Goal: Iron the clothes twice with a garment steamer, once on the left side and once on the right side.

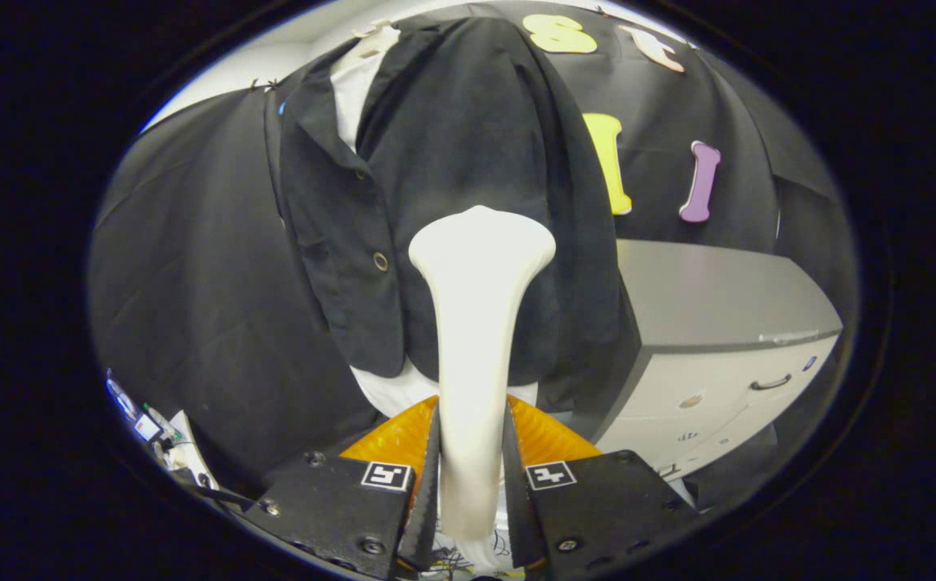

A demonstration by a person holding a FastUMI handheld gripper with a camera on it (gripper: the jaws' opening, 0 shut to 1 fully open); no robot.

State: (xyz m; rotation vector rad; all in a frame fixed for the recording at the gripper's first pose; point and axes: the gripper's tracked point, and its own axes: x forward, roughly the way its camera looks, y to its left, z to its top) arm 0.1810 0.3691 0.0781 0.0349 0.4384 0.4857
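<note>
1. My gripper is clamped on the steamer: both fingers press its slim handle from either side, and the handle runs up between them.
2. Just beyond the fingers, the steamer's wide head sits over the dark jacket, on the panel to the right of the button. I cannot tell whether the head touches the cloth.
3. The jacket hangs over a white shirt, whose hem shows below the jacket's bottom edge.
4. A grey cabinet stands beside the jacket's right edge.
5. My worries: the smooth handle could twist in my grip, the head could snag the placket's edge, or a wide sweep could knock the cabinet's near corner.
</note>
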